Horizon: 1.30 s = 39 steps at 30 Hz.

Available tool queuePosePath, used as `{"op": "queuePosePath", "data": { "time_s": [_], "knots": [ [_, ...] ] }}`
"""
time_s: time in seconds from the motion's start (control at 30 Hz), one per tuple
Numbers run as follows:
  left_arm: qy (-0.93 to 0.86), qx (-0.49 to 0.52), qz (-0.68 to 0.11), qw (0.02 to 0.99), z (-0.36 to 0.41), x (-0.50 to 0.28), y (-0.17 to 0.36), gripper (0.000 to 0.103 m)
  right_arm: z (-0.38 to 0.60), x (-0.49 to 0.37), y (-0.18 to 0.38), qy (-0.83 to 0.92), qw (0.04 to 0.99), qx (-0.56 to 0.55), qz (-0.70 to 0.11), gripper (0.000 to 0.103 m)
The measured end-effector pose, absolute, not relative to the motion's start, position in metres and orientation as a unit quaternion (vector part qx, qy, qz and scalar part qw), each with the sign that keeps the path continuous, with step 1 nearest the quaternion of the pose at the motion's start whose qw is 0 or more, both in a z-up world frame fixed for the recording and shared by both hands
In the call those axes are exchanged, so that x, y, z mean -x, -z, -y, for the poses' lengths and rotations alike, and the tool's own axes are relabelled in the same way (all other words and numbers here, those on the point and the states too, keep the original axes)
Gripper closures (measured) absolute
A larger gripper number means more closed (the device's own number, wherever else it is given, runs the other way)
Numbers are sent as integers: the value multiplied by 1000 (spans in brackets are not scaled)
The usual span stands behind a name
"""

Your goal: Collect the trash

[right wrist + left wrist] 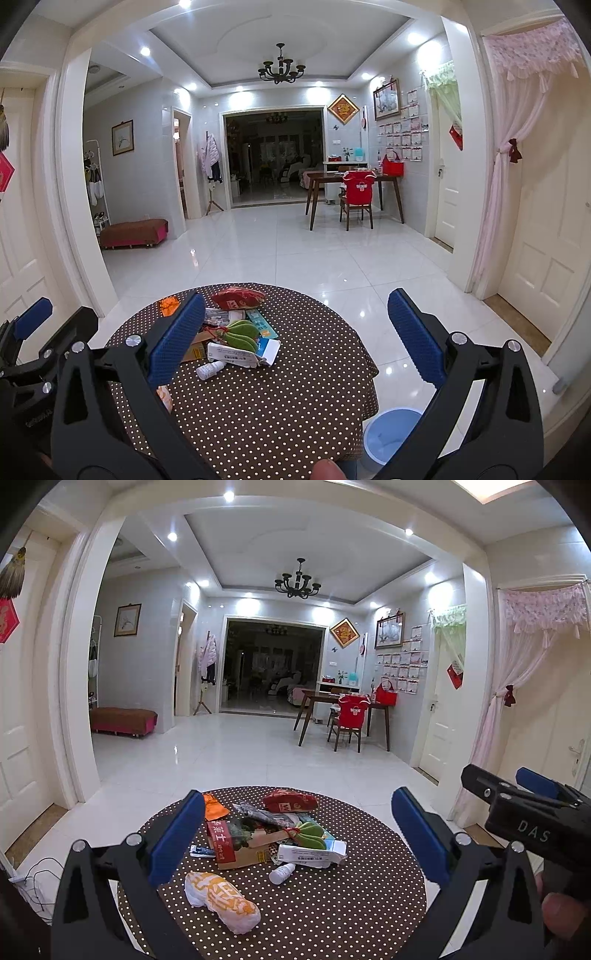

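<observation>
A pile of trash lies on a round brown polka-dot table (332,915). In it are a crumpled white-and-orange bag (221,901), a small white bottle (282,873), a white carton (312,853), a green bundle (310,834), a red packet (290,801), an orange wrapper (215,808) and cardboard with a red label (221,840). My left gripper (299,838) hovers open above the near side of the pile, holding nothing. My right gripper (297,336) is open too and empty, beside the left one over the table (295,406). The bottle (209,369) and carton (240,356) lie ahead of it.
A light blue bin (391,435) stands on the white tile floor by the table's right edge. Cables (33,882) lie on the floor at left. A dining table with a red-covered chair (351,716) stands far back right, and a red bench (123,720) far left.
</observation>
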<state>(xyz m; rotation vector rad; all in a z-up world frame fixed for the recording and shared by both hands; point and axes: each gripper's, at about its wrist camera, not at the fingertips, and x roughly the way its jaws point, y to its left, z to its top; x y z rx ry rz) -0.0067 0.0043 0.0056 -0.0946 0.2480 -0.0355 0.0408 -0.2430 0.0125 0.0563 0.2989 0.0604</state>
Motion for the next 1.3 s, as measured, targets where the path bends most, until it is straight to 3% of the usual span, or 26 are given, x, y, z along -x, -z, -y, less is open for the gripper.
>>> {"op": "queuePosePath", "data": {
  "time_s": [0.9,1.3],
  "knots": [
    [11,57,-142,988,-15,-1,12,4,243,-46,-8,-26,986,-25,-162,6],
    [-40,71,-215,973,-51,-30,69,4,237,-81,24,-27,976,-13,-217,6]
  ]
}}
